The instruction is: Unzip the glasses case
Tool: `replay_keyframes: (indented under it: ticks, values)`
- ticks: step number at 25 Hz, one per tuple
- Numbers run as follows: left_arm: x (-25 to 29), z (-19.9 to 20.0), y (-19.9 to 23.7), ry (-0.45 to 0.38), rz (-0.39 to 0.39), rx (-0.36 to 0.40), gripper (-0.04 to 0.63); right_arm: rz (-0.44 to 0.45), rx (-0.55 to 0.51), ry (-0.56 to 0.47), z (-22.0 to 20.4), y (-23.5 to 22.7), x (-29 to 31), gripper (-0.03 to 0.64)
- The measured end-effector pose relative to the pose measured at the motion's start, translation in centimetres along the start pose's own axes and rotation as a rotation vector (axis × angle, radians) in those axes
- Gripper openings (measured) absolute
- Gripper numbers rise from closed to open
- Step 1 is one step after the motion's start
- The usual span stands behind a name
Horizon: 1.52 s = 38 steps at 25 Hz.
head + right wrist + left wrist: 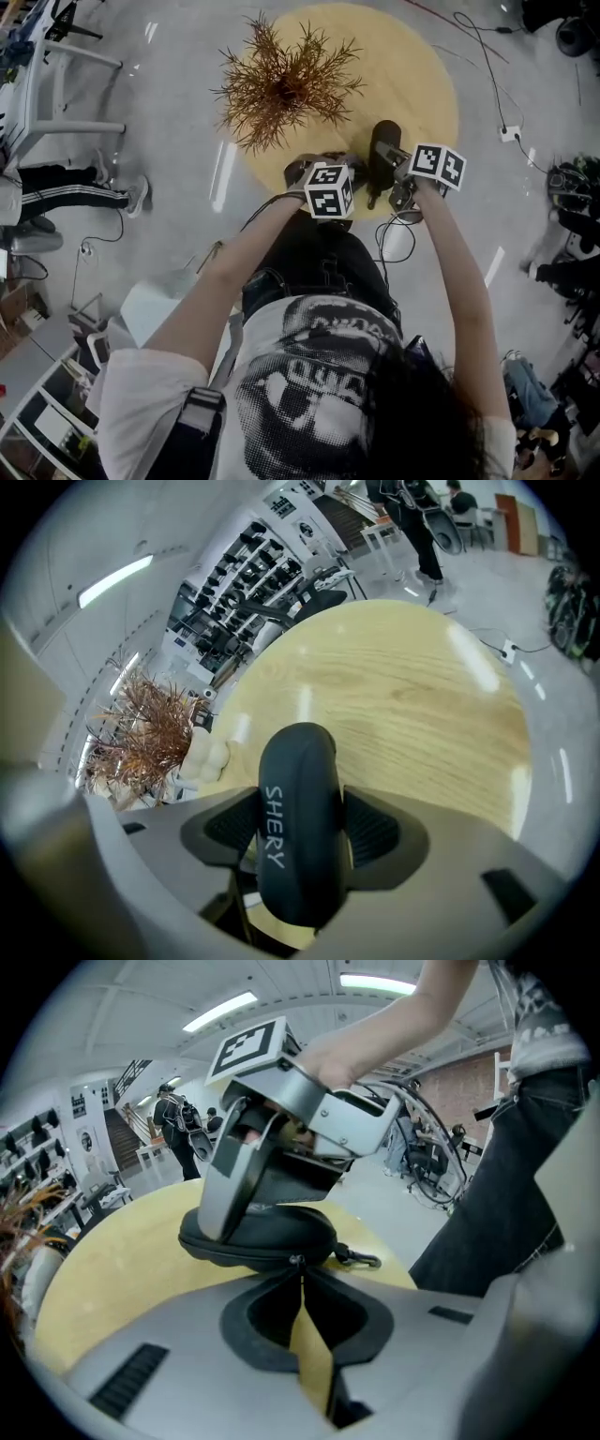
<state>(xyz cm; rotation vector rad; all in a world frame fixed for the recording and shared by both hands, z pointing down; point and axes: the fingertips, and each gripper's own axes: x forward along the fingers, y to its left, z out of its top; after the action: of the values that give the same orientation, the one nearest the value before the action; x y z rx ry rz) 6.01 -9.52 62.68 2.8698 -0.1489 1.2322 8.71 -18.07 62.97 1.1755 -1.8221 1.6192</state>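
A black glasses case (382,150) lies at the near edge of the round wooden table (417,75). In the right gripper view the case (298,789), lettered in white, stands between the pads (375,832), which press on both its sides; my right gripper (298,834) is shut on it. The left gripper view shows that right gripper (258,1185) clamping the case (272,1239) from above. My left gripper (298,1274) has its tips closed together on the small zipper pull (296,1262) at the case's seam. A metal clip (358,1260) hangs from the case's right end.
A dried spiky plant (281,80) stands on the table's left part, close behind the grippers. Cables (394,246) trail over the floor below the table edge. White shelves (56,84) and a seated person's legs (75,192) are at the left.
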Motion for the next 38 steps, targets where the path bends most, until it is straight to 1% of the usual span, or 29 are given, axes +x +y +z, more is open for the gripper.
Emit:
replay_keyframes:
  ticks: [5, 10, 14, 17, 19, 23, 26, 29, 33, 38]
  values:
    - [-0.4, -0.6, -1.8, -0.023, 0.016, -0.096, 0.02, -0.008, 0.111, -0.047, 0.0, 0.1, 0.1, 0.278]
    - [-0.7, -1.0, -2.0, -0.074, 0.066, -0.26, 0.02, -0.017, 0.197, -0.095, 0.2, 0.1, 0.2, 0.276]
    - [-0.6, -1.4, -2.2, -0.086, 0.092, -0.313, 0.02, -0.028, 0.256, -0.121, 0.1, 0.1, 0.3, 0.277]
    - [-0.6, -1.3, -2.3, -0.098, 0.106, -0.339, 0.02, -0.049, 0.254, -0.135, 0.2, 0.3, 0.3, 0.278]
    - [-0.4, -1.3, -2.3, -0.094, 0.12, -0.329, 0.02, -0.048, 0.239, -0.136, 0.2, 0.3, 0.3, 0.278]
    - [-0.3, -1.8, -1.9, -0.074, 0.146, -0.317, 0.021, -0.009, 0.198, -0.114, 0.2, 0.6, 0.5, 0.287]
    - [-0.7, -2.4, -1.3, -0.058, 0.186, -0.36, 0.029, 0.01, 0.166, -0.107, 0.1, 0.8, 0.7, 0.295]
    - [-1.5, -2.6, -1.1, -0.061, 0.215, -0.404, 0.071, 0.015, 0.111, -0.104, 0.0, 1.1, 0.7, 0.296]
    - [-2.8, -2.5, -1.4, -0.073, 0.257, -0.446, 0.071, 0.026, -0.006, -0.12, 0.3, 1.8, -0.1, 0.305]
    - [-4.5, -1.5, -1.8, -0.109, 0.329, -0.489, 0.071, 0.103, -0.138, -0.15, -0.3, 3.1, -2.3, 0.296]
